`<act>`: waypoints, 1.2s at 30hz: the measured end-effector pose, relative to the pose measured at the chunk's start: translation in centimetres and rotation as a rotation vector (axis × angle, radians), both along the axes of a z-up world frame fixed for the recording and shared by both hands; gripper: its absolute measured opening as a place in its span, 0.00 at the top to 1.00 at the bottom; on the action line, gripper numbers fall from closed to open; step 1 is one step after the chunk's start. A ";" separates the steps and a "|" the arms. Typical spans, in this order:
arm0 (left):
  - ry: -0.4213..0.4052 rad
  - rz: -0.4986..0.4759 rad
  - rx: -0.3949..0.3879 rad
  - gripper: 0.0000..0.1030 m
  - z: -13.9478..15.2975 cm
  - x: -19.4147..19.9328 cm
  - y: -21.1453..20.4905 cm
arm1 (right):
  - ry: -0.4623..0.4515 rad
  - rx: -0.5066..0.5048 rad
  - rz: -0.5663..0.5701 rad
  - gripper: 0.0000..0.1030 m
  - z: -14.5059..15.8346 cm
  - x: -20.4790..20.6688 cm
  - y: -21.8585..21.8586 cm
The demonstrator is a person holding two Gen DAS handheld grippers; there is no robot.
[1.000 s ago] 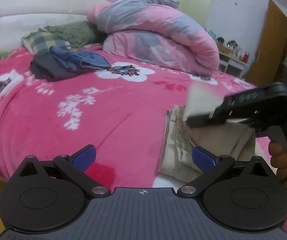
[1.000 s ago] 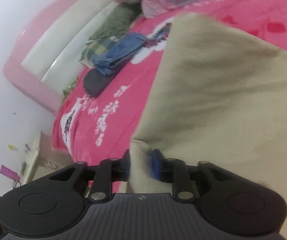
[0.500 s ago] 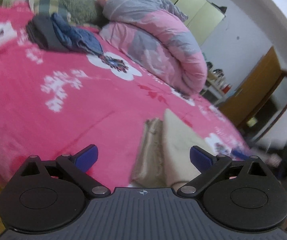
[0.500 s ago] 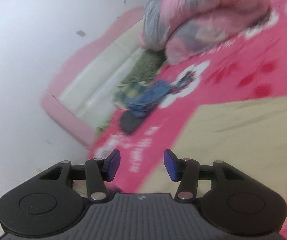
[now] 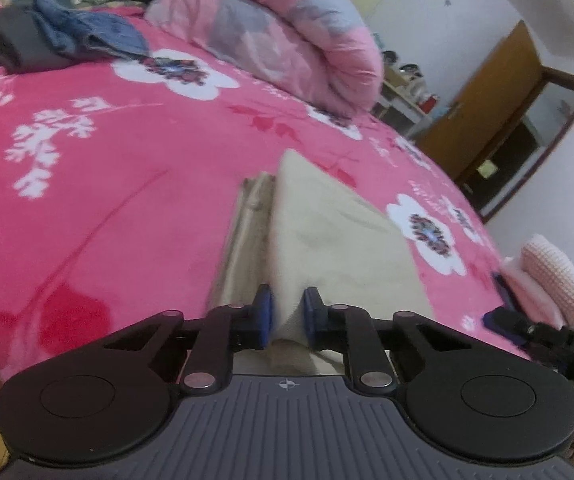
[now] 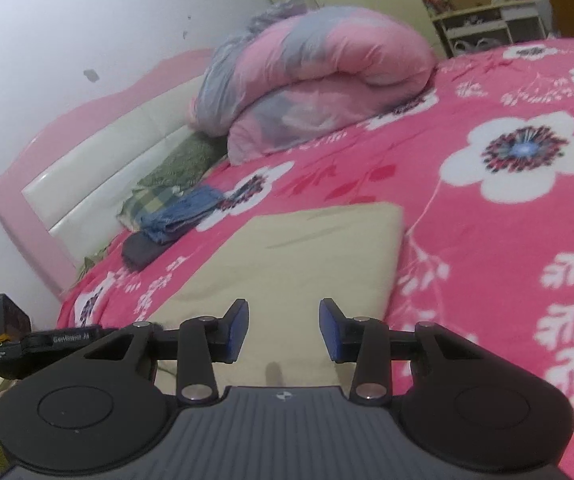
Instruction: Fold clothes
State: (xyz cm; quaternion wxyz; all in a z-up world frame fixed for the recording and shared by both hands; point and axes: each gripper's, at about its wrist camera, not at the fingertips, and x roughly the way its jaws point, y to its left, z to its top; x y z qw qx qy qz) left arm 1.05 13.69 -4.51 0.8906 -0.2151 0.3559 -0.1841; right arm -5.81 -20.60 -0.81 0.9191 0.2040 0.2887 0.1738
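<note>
My left gripper is closing, its blue pads pinching a raised ridge of the beige garment at its near edge, the cloth bunching up between them; my right gripper is also narrowing its jaws, yet nothing is sitting between its pads, which are hanging free above the near part of the same garment; that garment is lying folded into a flat rectangle on the pink floral bedspread, near the bed's front edge, with a band of gathered lower layers showing along its left side in the left wrist view; the right gripper's body is poking into that view at the right margin, and the left one's body is showing at the left margin of the right wrist view; farther back, a blue denim piece is lying against a dark folded garment, well apart from the beige one; beyond them a rolled pink and grey duvet is resting by the pink headboard; a wooden door is standing past the bed.
</note>
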 end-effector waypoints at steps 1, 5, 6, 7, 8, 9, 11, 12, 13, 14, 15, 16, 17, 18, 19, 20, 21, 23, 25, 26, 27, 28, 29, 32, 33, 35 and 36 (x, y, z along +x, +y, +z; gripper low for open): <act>0.006 0.003 0.002 0.85 -0.3 -0.1 0.2 | -0.003 -0.012 -0.002 0.61 0.0 0.4 -0.2; 0.013 0.007 0.013 0.85 -1.4 -0.3 0.8 | -0.037 -0.055 -0.006 0.69 0.2 3.1 -0.3; 0.002 -0.001 0.033 0.83 -1.3 -0.3 0.6 | -0.054 -0.065 -0.007 0.70 0.4 4.2 0.0; -0.021 -0.012 0.081 0.81 -1.3 -0.5 0.3 | -0.083 -0.086 -0.011 0.70 0.2 5.2 0.4; -0.045 -0.023 0.130 0.75 -1.2 -0.7 -0.1 | -0.098 -0.115 -0.018 0.70 -0.2 5.8 0.6; -0.060 -0.023 0.166 0.68 -1.0 -1.0 -0.4 | -0.081 -0.153 -0.011 0.70 -1.5 6.7 1.2; -0.087 -0.025 0.222 0.58 -0.6 -1.4 -0.5 | -0.038 -0.228 0.006 0.70 -4.2 8.6 2.4; -0.091 -0.021 0.231 0.54 0.0 -1.4 -0.1 | 0.039 -0.245 0.039 0.70 -6.3 9.4 2.9; -0.095 -0.017 0.240 0.54 0.5 -1.3 0.3 | 0.018 -0.255 0.036 0.70 -6.5 9.0 3.1; -0.107 -0.013 0.239 0.54 1.4 -1.0 0.8 | -0.003 -0.265 0.032 0.70 -6.7 8.5 3.2; -0.120 -0.010 0.238 0.54 2.3 -0.7 1.3 | -0.021 -0.275 0.029 0.69 -6.8 8.1 3.3; -0.156 -0.006 0.243 0.53 3.6 -0.1 1.7 | -0.011 -0.281 0.030 0.69 -6.3 8.1 3.3; -0.179 -0.022 0.254 0.53 4.5 0.8 1.2 | -0.014 -0.292 0.040 0.69 -5.7 8.1 3.3; -0.200 -0.038 0.266 0.53 5.4 1.8 0.7 | -0.038 -0.294 0.032 0.69 -5.2 8.0 3.2; -0.222 -0.055 0.277 0.53 6.3 2.7 0.2 | -0.061 -0.296 0.025 0.69 -4.6 8.0 3.2; -0.227 -0.098 0.287 0.53 6.2 4.1 -1.2 | -0.085 -0.298 0.018 0.69 -4.1 8.0 3.2; -0.231 -0.142 0.296 0.53 6.1 5.5 -2.6 | -0.108 -0.300 0.011 0.69 -3.5 8.0 3.1; -0.239 -0.231 0.314 0.53 5.8 8.3 -5.4 | -0.134 -0.303 -0.004 0.69 -2.9 8.6 3.0; -0.206 -0.282 0.347 0.53 4.1 11.5 -7.8 | -0.141 -0.307 -0.020 0.69 -2.6 9.9 2.8; -0.189 -0.283 0.376 0.53 3.2 12.8 -8.6 | -0.134 -0.308 -0.026 0.69 -2.7 10.9 2.7; -0.168 -0.274 0.408 0.53 2.2 13.9 -9.1 | -0.124 -0.301 -0.030 0.70 -2.8 11.9 2.5; -0.156 -0.264 0.424 0.53 1.3 14.5 -9.2 | -0.111 -0.301 -0.031 0.70 -3.2 13.2 2.5; -0.144 -0.253 0.440 0.52 0.4 15.0 -9.2 | -0.095 -0.301 -0.033 0.70 -3.7 14.4 2.4; -0.128 -0.229 0.438 0.49 -0.3 15.4 -8.5 | 0.036 -0.273 -0.049 0.71 -7.0 18.4 1.5; -0.126 -0.222 0.429 0.47 -0.2 15.3 -8.2 | 0.042 -0.238 -0.050 0.71 -7.5 18.7 1.1; -0.123 -0.207 0.410 0.46 0.0 15.1 -7.4 | 0.056 -0.188 -0.055 0.71 -7.4 18.9 0.3; -0.121 -0.200 0.401 0.46 0.1 15.0 -7.1 | 0.062 -0.175 -0.060 0.70 -6.9 18.5 0.1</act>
